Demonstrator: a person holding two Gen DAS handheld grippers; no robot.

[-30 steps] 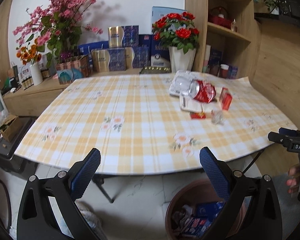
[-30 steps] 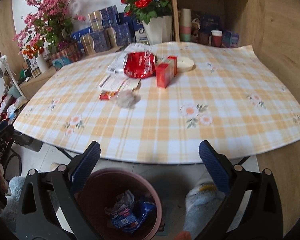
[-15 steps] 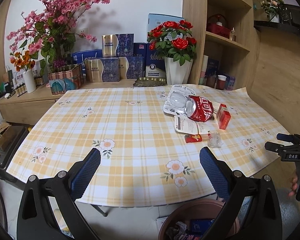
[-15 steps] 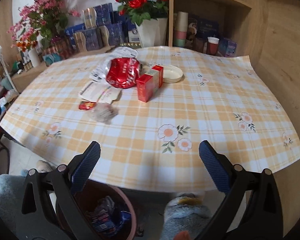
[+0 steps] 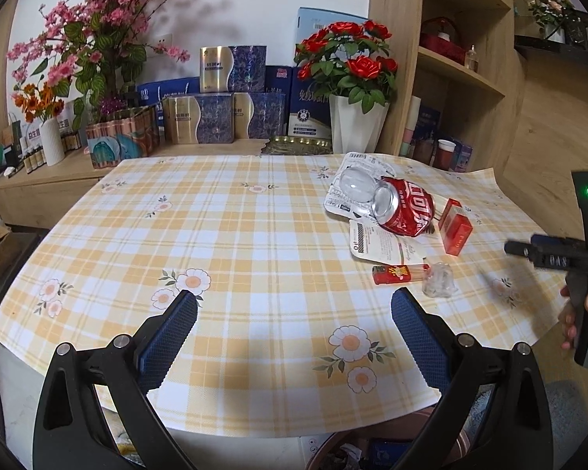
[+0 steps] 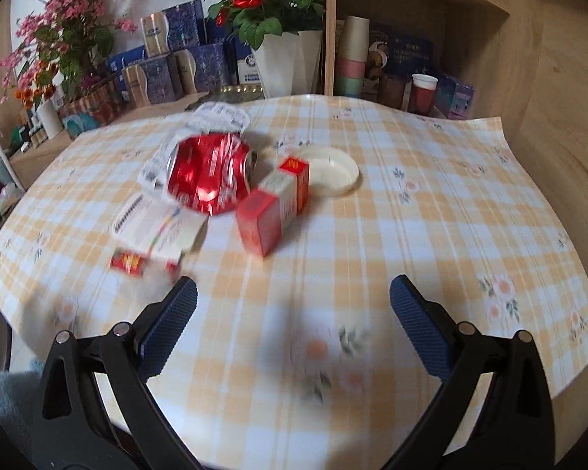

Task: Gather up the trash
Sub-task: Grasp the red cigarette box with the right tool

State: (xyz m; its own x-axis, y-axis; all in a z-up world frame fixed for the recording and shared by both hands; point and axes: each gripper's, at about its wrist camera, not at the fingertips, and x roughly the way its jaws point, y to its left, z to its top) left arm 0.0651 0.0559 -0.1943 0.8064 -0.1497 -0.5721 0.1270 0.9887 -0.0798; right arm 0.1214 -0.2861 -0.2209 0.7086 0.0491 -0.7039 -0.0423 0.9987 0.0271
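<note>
Trash lies in a cluster on the checked tablecloth (image 5: 254, 235): a crushed red can (image 5: 405, 211) (image 6: 207, 172), a small red carton (image 5: 455, 227) (image 6: 274, 207), a red lighter (image 5: 400, 273) (image 6: 127, 261), white printed wrappers (image 5: 380, 241) (image 6: 160, 227), a crumpled clear plastic piece (image 5: 438, 285) and a white lid (image 6: 329, 170). My left gripper (image 5: 294, 315) hangs open over the table's near edge, left of the cluster. My right gripper (image 6: 293, 301) is open over the cloth, just short of the carton; it also shows at the right edge of the left wrist view, in a hand (image 5: 584, 305).
A brown trash bin (image 5: 392, 446) with wrappers inside stands under the table's near edge. Behind the table are a white vase of red roses (image 5: 352, 125) (image 6: 286, 58), blue gift boxes (image 5: 215, 117), pink blossoms (image 5: 98, 19) and wooden shelves (image 5: 450, 58).
Both grippers rose from above the bin and moved forward over the table. The trash cluster has come much closer in the right wrist view. Both stayed open.
</note>
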